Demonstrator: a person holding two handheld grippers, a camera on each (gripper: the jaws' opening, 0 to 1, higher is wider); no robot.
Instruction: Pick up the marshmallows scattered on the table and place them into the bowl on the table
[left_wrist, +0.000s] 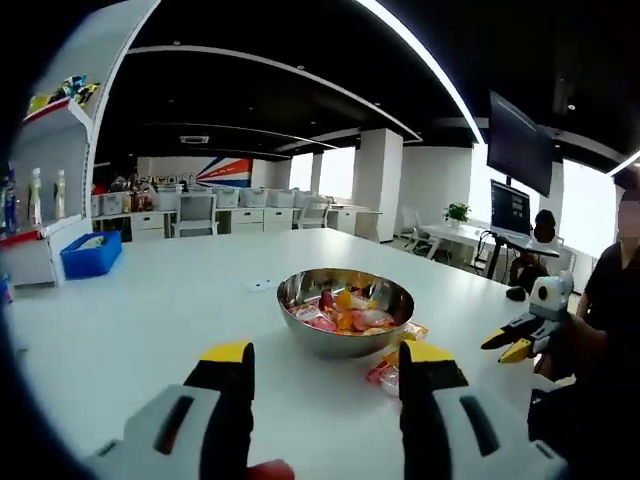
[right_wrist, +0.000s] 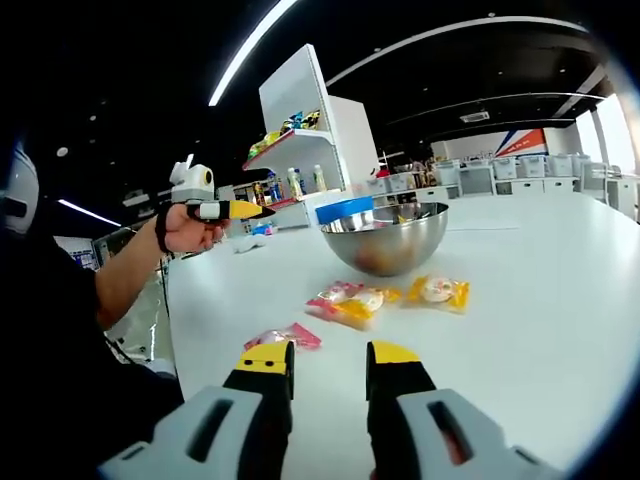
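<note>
Left claw (left_wrist: 325, 362) is wide apart and empty, hanging above the white table (left_wrist: 150, 320), short of the steel bowl (left_wrist: 345, 310). The bowl sits dead ahead of it and already holds a heap of wrapped marshmallows (left_wrist: 345, 315). A couple more packets (left_wrist: 392, 368) lie on the table just beside the bowl's base, right by this claw's right-hand tip.

Right claw (right_wrist: 328, 362) is at a medium gap, nothing between the jaws, low over the table. A pink packet (right_wrist: 285, 337) lies just off its left tip. Further ahead is a pink-and-yellow packet (right_wrist: 350, 303), then a yellow one (right_wrist: 438, 291) to the right of it, both short of the bowl (right_wrist: 385, 236).

Risks as I see them:
- Packets are flat, slick film. Jaws closing from above may skate over one or shove it across the table instead of pinching it. Catch a crimped edge or the bulge.
- The pink one is off-centre to the right claw; closing as aligned now probably just nudges it sideways.
- The packets by the bowl's base are tight against the wall. Going in there with the left claw could knock the bowl, and a round-bottomed steel bowl slides or rocks easily.
- Both claws work the same small patch near the bowl, so a collision is possible.
- The bowl is filling; a packet dropped from height could bounce out.
</note>
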